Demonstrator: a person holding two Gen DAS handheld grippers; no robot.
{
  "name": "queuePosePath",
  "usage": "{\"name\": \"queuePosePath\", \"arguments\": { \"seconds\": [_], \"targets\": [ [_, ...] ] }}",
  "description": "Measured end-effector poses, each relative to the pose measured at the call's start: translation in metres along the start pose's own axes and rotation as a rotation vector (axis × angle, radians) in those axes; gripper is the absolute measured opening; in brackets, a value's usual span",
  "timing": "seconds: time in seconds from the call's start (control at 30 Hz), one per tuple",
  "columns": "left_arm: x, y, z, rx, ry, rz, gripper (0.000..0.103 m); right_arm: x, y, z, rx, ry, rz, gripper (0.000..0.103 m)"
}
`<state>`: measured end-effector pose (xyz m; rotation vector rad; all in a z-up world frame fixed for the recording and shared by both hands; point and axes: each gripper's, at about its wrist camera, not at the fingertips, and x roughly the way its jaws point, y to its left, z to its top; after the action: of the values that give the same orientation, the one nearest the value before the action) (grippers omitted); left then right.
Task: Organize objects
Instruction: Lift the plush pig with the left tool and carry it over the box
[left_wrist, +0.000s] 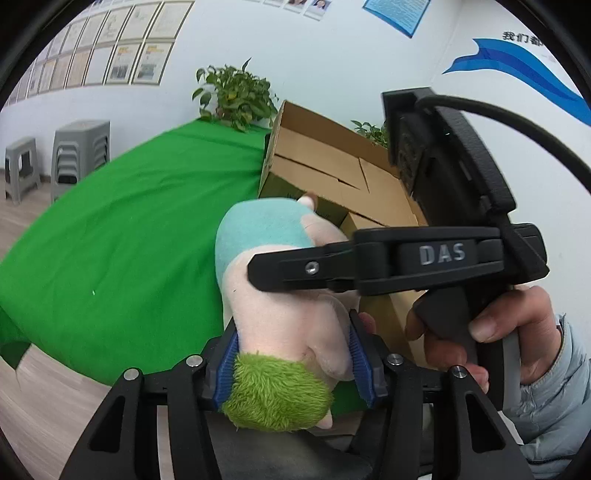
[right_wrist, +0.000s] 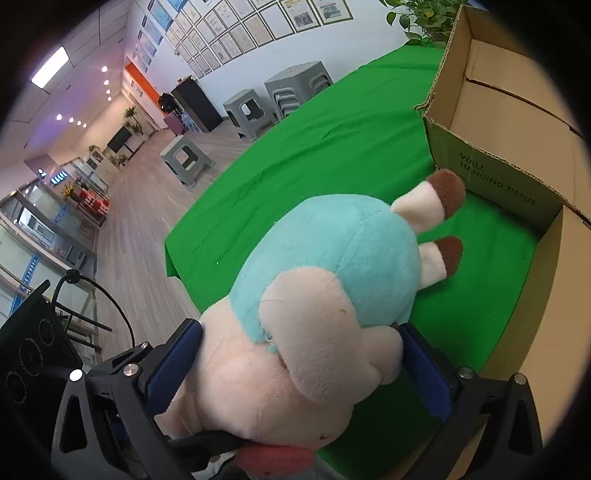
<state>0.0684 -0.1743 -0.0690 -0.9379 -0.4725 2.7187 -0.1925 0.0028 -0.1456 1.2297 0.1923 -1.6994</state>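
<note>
1. My left gripper (left_wrist: 291, 365) has the plush pig (left_wrist: 280, 295) between its blue pads (left_wrist: 227, 373), roughly half open, both pads pressed into the head end by the green tuft (left_wrist: 277, 395).
2. My right gripper (right_wrist: 295, 369) also has the toy between its blue pads (right_wrist: 173, 365), which sit against the pink flanks of the pig (right_wrist: 325, 280) around the head and shoulders. They look closed onto it, though I cannot tell how firmly.
3. In the left view the right gripper (left_wrist: 258, 271) crosses in front of the pig, its black finger laid over the pink body, my right hand (left_wrist: 491, 332) on the handle.
4. The pig's long axis runs away from both grippers: head nearest me, teal body (right_wrist: 332, 251) next, brown-tipped feet (right_wrist: 448, 188) farthest, pointing at the cardboard box (right_wrist: 491, 122).
5. The box lies ahead and to the right on the green cloth (right_wrist: 314, 147), its open side facing the toy, feet just beside its near wall.
6. The right gripper is nearer the box opening, so I judge it should carry the pig forward, feet first.
7. The risk I see is the feet catching on the box's near edge.
</note>
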Motion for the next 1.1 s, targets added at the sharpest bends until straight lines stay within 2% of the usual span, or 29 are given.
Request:
{"name": "queuePosePath", "arguments": {
  "seconds": [0.1,0.17,0.3,0.4,0.5,0.57,0.7,0.8,0.9,1.0,1.1],
  "targets": [
    [-0.001,-0.008,0.004,0.026,-0.015,0.012,0.048,-0.003,-0.002,-0.001,0.014,-0.030,0.010,0.100],
    [-0.003,-0.016,0.010,0.055,-0.030,0.038,0.048,-0.008,-0.002,0.002,0.026,-0.057,0.029,0.095],
    [-0.006,-0.042,0.034,0.154,-0.091,0.067,0.048,-0.041,-0.007,0.009,0.023,-0.191,0.054,0.089],
    [-0.002,-0.069,0.067,0.245,-0.165,0.075,0.048,-0.081,-0.014,0.026,-0.020,-0.334,0.035,0.083],
    [0.005,-0.100,0.108,0.312,-0.258,0.049,0.048,-0.134,-0.022,0.048,-0.081,-0.498,-0.032,0.079],
    [0.012,-0.122,0.139,0.362,-0.326,0.022,0.048,-0.159,-0.024,0.061,-0.114,-0.578,-0.071,0.079],
    [0.035,-0.155,0.187,0.436,-0.407,-0.013,0.048,-0.204,-0.043,0.090,-0.152,-0.694,-0.135,0.078],
    [0.061,-0.167,0.220,0.441,-0.406,-0.038,0.049,-0.214,-0.068,0.106,-0.154,-0.729,-0.159,0.078],
    [0.095,-0.169,0.243,0.438,-0.373,-0.036,0.049,-0.203,-0.094,0.116,-0.137,-0.716,-0.164,0.077],
    [0.147,-0.158,0.269,0.408,-0.320,-0.024,0.049,-0.177,-0.101,0.136,-0.142,-0.655,-0.160,0.077],
    [0.209,-0.127,0.289,0.341,-0.248,-0.001,0.049,-0.141,-0.111,0.153,-0.151,-0.586,-0.144,0.077]
  ]
}}
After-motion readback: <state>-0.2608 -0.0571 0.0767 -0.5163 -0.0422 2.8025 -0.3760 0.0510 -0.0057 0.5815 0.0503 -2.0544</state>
